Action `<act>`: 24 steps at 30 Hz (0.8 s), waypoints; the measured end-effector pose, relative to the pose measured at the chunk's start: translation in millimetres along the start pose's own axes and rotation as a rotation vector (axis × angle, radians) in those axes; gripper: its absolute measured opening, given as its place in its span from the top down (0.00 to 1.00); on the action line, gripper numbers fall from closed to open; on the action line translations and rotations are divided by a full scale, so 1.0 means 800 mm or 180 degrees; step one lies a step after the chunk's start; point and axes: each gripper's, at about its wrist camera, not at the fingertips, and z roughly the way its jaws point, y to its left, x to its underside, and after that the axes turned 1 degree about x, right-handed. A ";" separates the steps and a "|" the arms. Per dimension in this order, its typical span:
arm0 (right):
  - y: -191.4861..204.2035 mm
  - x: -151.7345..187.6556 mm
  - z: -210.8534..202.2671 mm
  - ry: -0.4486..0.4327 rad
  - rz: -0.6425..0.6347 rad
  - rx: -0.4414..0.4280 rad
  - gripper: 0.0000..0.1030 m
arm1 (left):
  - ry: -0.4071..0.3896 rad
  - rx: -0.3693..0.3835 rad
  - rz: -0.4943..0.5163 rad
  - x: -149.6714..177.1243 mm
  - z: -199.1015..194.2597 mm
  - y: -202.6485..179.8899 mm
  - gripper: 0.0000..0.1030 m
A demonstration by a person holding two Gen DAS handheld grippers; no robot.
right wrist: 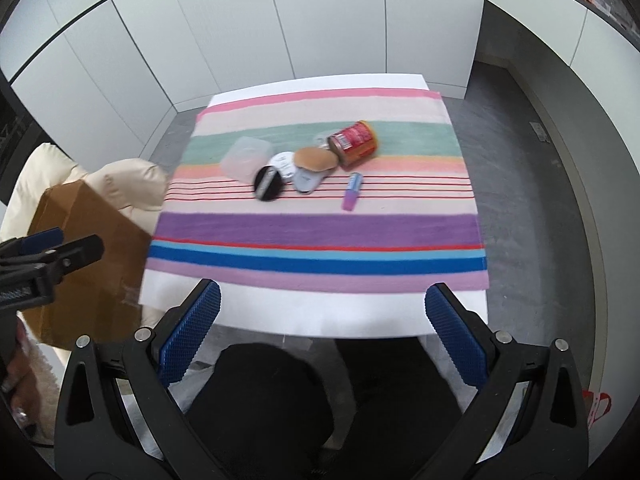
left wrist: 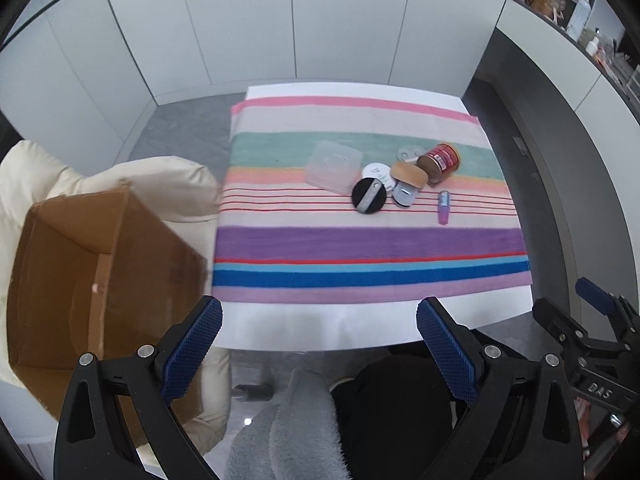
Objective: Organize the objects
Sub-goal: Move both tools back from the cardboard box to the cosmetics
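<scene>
Hovering off the near edge of the bench, the left hand-held gripper and right hand-held gripper hang apart and empty, while the jar, compacts and tube cluster toward the far right corner, probably bound for the cardboard box off the left edge.

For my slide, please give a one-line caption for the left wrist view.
Open left tongs face a striped towel holding small items; a cardboard box waits at left.
</scene>
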 end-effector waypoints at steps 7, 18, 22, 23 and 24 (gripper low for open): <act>-0.035 -0.023 0.043 -0.0135 -0.0175 -0.0058 0.00 | 0.0087 0.0033 0.0186 -0.045 0.050 -0.021 0.04; -0.051 -0.059 0.184 -0.0191 -0.1153 -0.0263 0.00 | 0.0222 0.0129 0.0487 -0.079 0.180 -0.046 0.04; -0.043 -0.064 0.233 -0.0175 -0.1488 -0.0286 0.02 | 0.0209 0.0207 0.0379 -0.089 0.228 -0.045 0.04; -0.041 -0.067 0.247 -0.0181 -0.1581 -0.0305 0.02 | 0.0255 0.0231 0.0346 -0.090 0.241 -0.044 0.04; -0.041 -0.069 0.257 -0.0172 -0.1628 -0.0316 0.03 | 0.0306 0.0250 0.0318 -0.090 0.252 -0.043 0.04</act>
